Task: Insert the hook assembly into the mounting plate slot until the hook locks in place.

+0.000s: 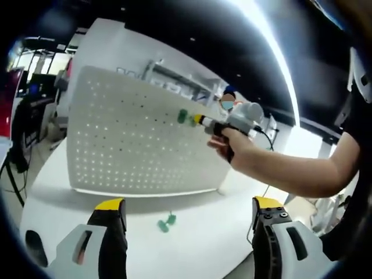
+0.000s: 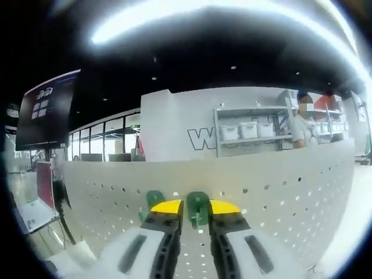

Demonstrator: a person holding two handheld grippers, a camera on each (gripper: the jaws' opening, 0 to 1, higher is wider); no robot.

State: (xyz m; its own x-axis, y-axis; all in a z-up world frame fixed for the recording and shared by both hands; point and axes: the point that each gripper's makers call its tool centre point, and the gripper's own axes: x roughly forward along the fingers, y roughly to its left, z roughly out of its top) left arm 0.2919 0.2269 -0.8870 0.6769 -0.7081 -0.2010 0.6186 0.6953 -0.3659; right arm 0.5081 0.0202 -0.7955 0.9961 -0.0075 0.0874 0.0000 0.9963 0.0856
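A white pegboard mounting plate (image 1: 139,139) stands upright on the white table (image 1: 197,244). In the left gripper view a person's hand holds my right gripper (image 1: 196,120) against the board's right part, shut on a green hook (image 1: 182,116). In the right gripper view its yellow-tipped jaws (image 2: 195,210) pinch that green hook (image 2: 197,202) right at the pegboard (image 2: 290,197), and a second green lobe (image 2: 154,199) shows left of the jaws. Another green hook (image 1: 165,222) lies loose on the table in front of the board. My left gripper (image 1: 189,204) hovers open above the table, nothing between its jaws.
The person's bare forearm (image 1: 296,171) reaches in from the right. Behind the board stand a white wall and shelves with boxes (image 2: 247,131), with another person near them. A dark screen (image 2: 49,107) hangs at the left. A laptop (image 2: 35,212) sits at the far left.
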